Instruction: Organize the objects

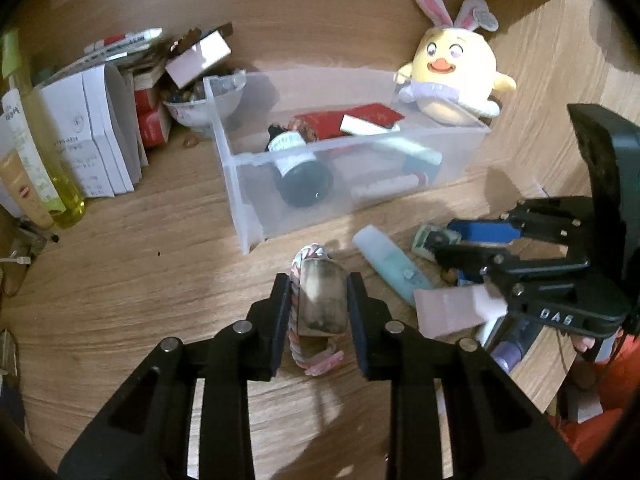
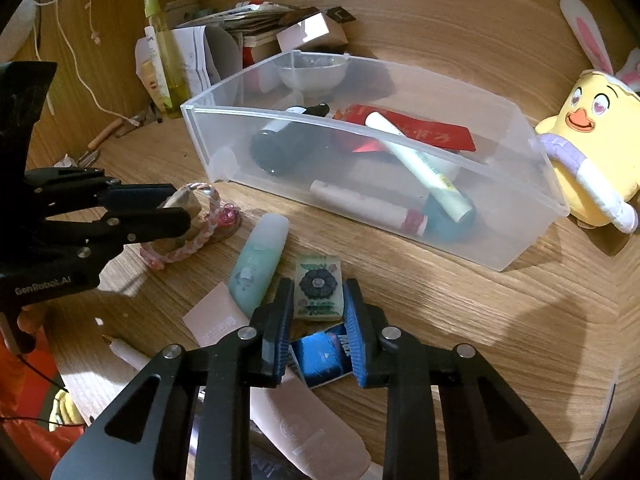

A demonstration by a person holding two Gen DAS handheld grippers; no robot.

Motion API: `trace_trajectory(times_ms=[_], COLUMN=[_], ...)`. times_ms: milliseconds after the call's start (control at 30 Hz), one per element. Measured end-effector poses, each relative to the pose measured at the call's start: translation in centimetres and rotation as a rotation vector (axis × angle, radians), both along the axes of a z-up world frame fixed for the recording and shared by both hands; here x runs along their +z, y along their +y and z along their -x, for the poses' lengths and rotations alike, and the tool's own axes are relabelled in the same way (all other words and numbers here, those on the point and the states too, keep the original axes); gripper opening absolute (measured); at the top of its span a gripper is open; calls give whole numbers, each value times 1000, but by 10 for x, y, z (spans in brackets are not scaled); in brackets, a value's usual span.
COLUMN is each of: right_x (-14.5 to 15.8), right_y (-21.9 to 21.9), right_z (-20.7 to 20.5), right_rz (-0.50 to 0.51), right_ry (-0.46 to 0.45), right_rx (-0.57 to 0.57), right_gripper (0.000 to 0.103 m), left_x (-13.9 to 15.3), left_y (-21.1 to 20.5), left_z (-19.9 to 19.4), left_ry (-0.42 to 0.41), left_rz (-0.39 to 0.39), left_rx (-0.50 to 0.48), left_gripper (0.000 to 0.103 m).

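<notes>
Two grasps at once, both low on the bench (image 1: 120, 280). Left gripper (image 1: 319, 308) with jaws pinching a small worn block (image 1: 323, 300) that has a braided pink-and-white cord (image 1: 308, 256) looped round it. Right gripper (image 2: 318, 308) with jaws closed against the sides of a flower-printed tile (image 2: 319, 286), lying flat just beside a pale green tube (image 2: 258, 264) and over a blue packet (image 2: 322, 356).

Destination likely the clear bin (image 2: 520, 184), near ahead and already holding a dark bottle (image 2: 280, 148), a red booklet (image 2: 420, 128) and tubes.

To do it well: lift straight up before swinging, so neither the tube nor the packet gets dragged along. Mind the trailing cord; likely to snag or swing. Clear the bin's front wall fully, then lower and release inside, one load at a time to keep the grippers from colliding.
</notes>
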State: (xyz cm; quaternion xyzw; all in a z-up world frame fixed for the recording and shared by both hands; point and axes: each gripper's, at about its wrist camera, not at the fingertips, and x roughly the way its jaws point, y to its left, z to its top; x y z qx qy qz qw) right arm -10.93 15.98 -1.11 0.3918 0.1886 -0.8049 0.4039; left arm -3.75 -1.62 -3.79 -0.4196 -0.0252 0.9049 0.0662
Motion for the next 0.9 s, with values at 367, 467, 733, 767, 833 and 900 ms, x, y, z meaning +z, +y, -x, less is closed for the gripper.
trace_trajectory(times_ms=[367,467,733,767,833,900], right_x=[7,9,21,22,25,28], right_y=[10,14,27,29,31,33], right_z=[1,1,1,2,3,5], right_rz=[28,34,73,80,91,104], right_ry=[6,8,25,27,28,28], right_rx=[-22,-29,-50,-52,-58,-61], right_gripper=[22,23,23,23,23,23], left_x=[5,-3,-4,-4,-4,-2], left_y=[9,16,13,14,14,13], left_z=[-10,-3,3,3,3,2], left_ry=[19,-6,-8,-8,-7,-7], left_rz=[18,42,79,91,110,107], left_rx=[-24,-46,-17,-15,-6,-9], left_gripper=[28,28,28,28,28,28])
